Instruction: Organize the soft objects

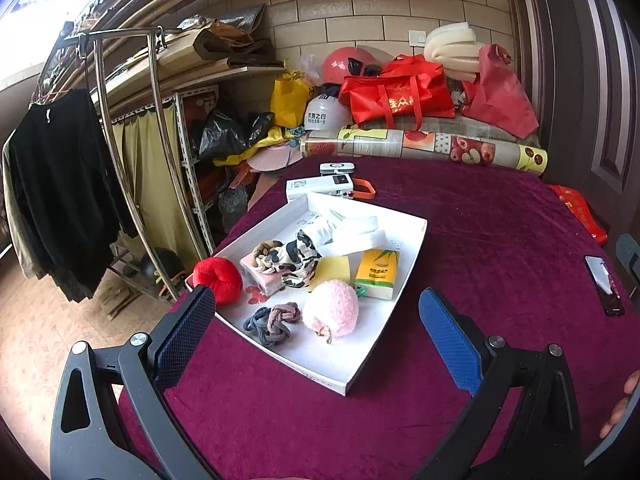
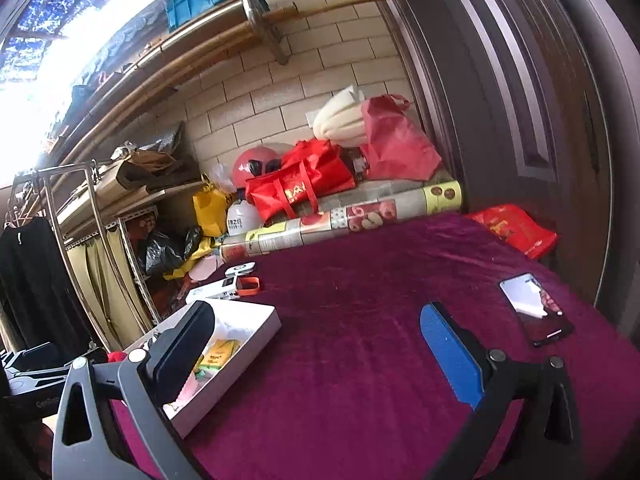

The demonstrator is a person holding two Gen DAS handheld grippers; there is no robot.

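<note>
On the purple tablecloth (image 1: 500,240) sits a white tray (image 1: 412,236) full of soft things. Near the tray's front edge lie a pink pompom (image 1: 332,308) and, just left of it, a bunch of hair ties (image 1: 272,322); a red plush (image 1: 218,280) rests against the tray's left rim. The left gripper (image 1: 316,332) hangs over the tray's near end, jaws spread wide and empty. The right gripper (image 2: 316,344) hovers right of the tray, likewise spread and empty. All these look light and squashy; the pompom is probably best pinched across its middle.

A cluttered home storeroom: clothes rack (image 1: 100,152), stacked bags (image 1: 396,96), helmets (image 1: 344,65), curtained shelving (image 1: 160,168).
</note>
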